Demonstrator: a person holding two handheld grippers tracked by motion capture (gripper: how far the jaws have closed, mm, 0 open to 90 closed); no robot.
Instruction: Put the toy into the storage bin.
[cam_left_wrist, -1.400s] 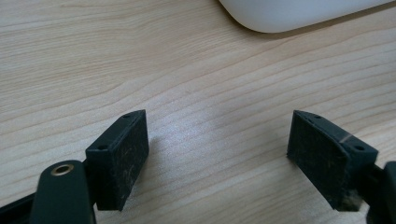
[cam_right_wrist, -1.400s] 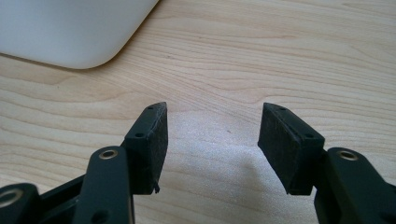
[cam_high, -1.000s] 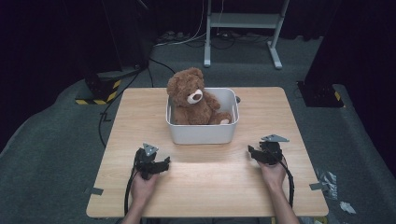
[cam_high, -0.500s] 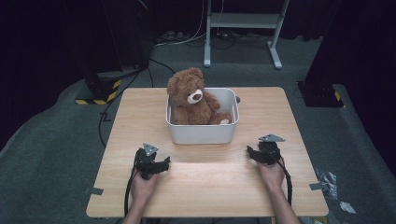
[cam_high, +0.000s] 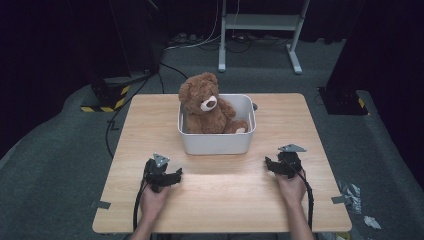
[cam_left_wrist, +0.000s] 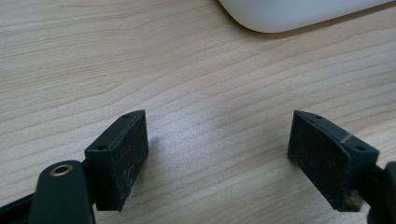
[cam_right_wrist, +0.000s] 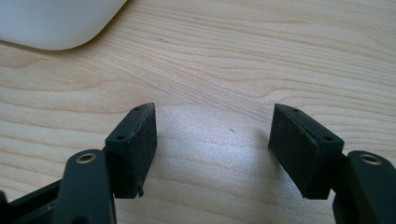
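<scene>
Resting on the table (cam_high: 220, 200), left tongs (cam_high: 176, 176) and right tongs (cam_high: 270, 165) gape, grasping nothing.

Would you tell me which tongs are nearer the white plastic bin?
Left. The left tongs sit just before the bin's front-left corner; the right tongs lie farther off its front-right corner.

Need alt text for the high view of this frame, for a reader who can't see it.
A brown teddy bear sits in a white tub on a wooden table. Nearer the camera, a person's hands rest the left gripper and right gripper on the table, both open and empty.
</scene>
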